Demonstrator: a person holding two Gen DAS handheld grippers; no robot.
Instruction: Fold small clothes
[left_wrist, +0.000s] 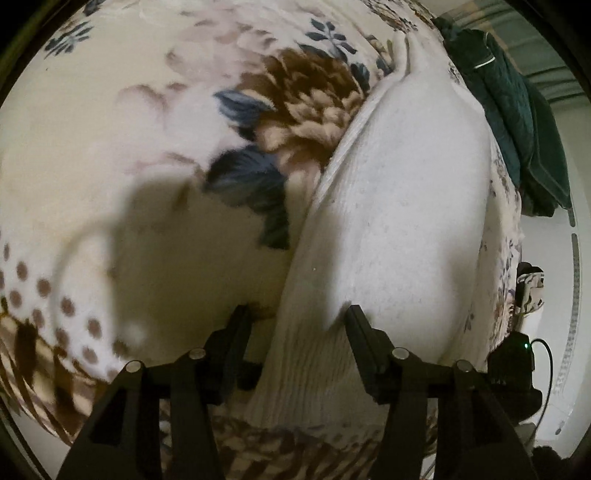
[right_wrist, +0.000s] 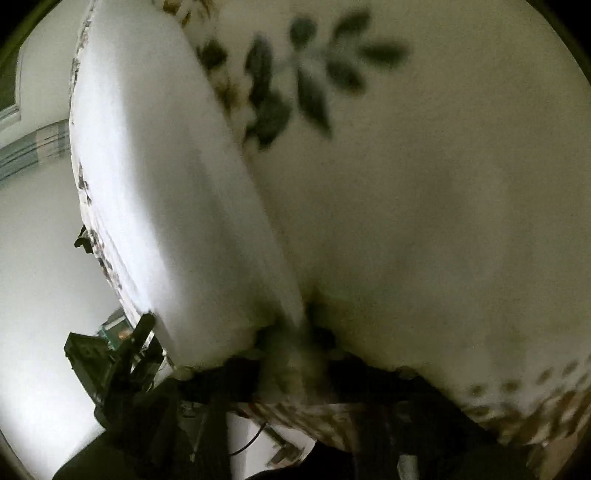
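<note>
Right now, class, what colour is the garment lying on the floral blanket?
White garment, clearest in the left wrist view.

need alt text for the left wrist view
An open black two-finger tool straddles the ribbed hem of a white knit garment lying on a cream floral fleece blanket. A dark green quilted garment is heaped at the blanket's far right edge.

Your left claw (left_wrist: 297, 314) hung spread wide over the white knit garment (left_wrist: 399, 206), its ribbed edge running between your two black fingers (left_wrist: 356, 321). Floral blanket (left_wrist: 147, 110) lay underneath, dark green clothing (left_wrist: 517, 110) heaped far right.
</note>
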